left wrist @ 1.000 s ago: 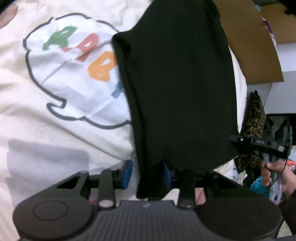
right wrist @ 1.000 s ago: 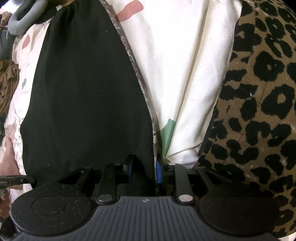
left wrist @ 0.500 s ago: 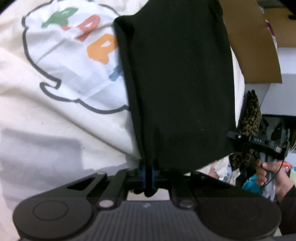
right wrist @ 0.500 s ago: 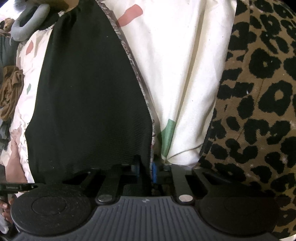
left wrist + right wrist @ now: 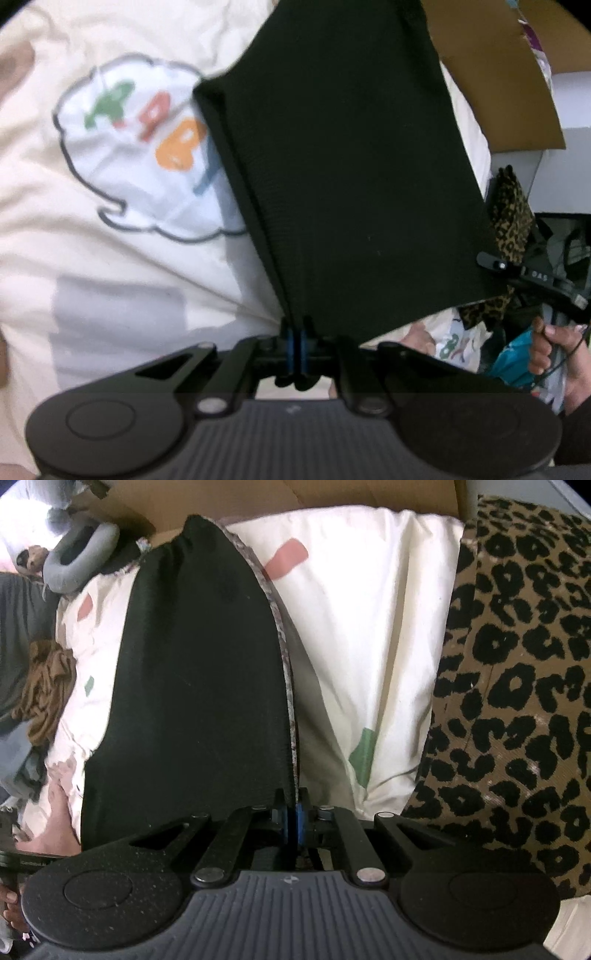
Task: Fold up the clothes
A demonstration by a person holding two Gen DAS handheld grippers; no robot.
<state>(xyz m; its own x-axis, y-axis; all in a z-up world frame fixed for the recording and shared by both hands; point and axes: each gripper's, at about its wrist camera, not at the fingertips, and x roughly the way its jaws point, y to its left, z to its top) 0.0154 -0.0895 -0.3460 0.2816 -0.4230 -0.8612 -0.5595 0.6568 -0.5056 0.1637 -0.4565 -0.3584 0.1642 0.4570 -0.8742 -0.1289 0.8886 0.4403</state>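
Soft, light black knit garment (image 5: 351, 166) hangs limp ahead of both tools; left gripper (image 5: 296, 341) and right gripper (image 5: 291, 818) each clamp a near corner, probably the hem

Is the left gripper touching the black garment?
Touching. The left wrist view shows the left gripper shut on a corner of the black garment, its blue pads pinching the fabric.

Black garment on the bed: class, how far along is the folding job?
Done: both near corners of the black garment are pinched, by the left gripper and the right gripper. In hand: the near edge is raised. Left: carrying it over; no finished fold shows.
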